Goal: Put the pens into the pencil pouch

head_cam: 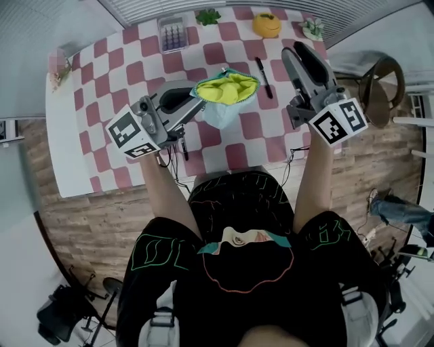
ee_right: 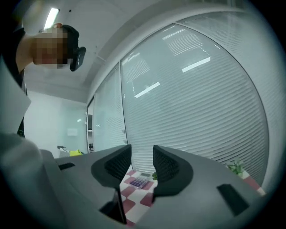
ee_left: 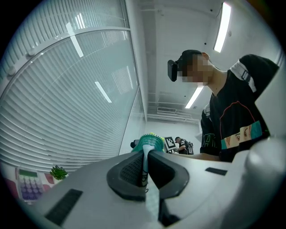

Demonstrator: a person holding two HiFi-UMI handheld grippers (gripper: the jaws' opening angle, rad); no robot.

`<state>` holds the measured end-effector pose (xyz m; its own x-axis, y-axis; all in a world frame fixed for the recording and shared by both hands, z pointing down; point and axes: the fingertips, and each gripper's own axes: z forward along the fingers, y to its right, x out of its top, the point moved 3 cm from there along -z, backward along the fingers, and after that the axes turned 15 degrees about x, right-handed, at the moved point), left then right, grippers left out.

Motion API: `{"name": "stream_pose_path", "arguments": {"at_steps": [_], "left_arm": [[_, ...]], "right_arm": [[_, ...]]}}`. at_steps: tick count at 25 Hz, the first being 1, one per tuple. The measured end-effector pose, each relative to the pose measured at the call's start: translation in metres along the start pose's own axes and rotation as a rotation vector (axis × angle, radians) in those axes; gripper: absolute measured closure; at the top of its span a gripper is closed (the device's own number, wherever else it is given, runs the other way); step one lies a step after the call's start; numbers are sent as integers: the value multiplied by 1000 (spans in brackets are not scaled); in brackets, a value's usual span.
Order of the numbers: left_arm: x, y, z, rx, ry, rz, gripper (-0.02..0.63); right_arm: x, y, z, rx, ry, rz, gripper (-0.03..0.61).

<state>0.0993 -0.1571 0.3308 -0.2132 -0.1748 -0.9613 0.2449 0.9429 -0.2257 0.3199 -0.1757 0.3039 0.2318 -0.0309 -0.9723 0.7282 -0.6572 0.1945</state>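
Note:
A pencil pouch, teal outside and yellow inside, is held with its mouth gaping upward over the middle of the checkered table. My left gripper is shut on the pouch's left edge. In the left gripper view the pale fabric is pinched between the pads, with the pouch's rim beyond them. A black pen lies on the cloth just right of the pouch. My right gripper hovers right of that pen, open and empty. Its jaws stand apart with only table behind.
At the table's far edge lie a calculator, an orange round thing and two small plants. A thin dark thing, possibly another pen, lies under the left gripper near the front edge. A chair stands to the right.

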Motion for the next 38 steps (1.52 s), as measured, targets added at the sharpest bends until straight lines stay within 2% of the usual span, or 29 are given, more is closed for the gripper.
{"name": "stream_pose_path", "arguments": {"at_steps": [6,12,17,21,27,33,38], "left_arm": [[-3,-8,0,9,8,-16,614],[-4,-7,-1,5,4,-16,614],[-3,-12,-6,18,24,-27,614],[-1,-13,-13,18,33,-23,614],[-5,-16,-27,38,30,-33,614],[-11,-18,-46,83,26,-47,614],[-17,-24,-71,120,24,-56,614]], "right_arm": [[-28,32,13,-124,-202,18,423],[-58,55,28,-169,-415,81,423],[-91,71,45,-166,-617,139,423],[-124,79,60,-128,-777,178,423],[-183,105,55,-113,-1054,271,426],[-211,128,50,-155,-1196,324,436],[-241,126,58,-150,-1321,394,436]]}}
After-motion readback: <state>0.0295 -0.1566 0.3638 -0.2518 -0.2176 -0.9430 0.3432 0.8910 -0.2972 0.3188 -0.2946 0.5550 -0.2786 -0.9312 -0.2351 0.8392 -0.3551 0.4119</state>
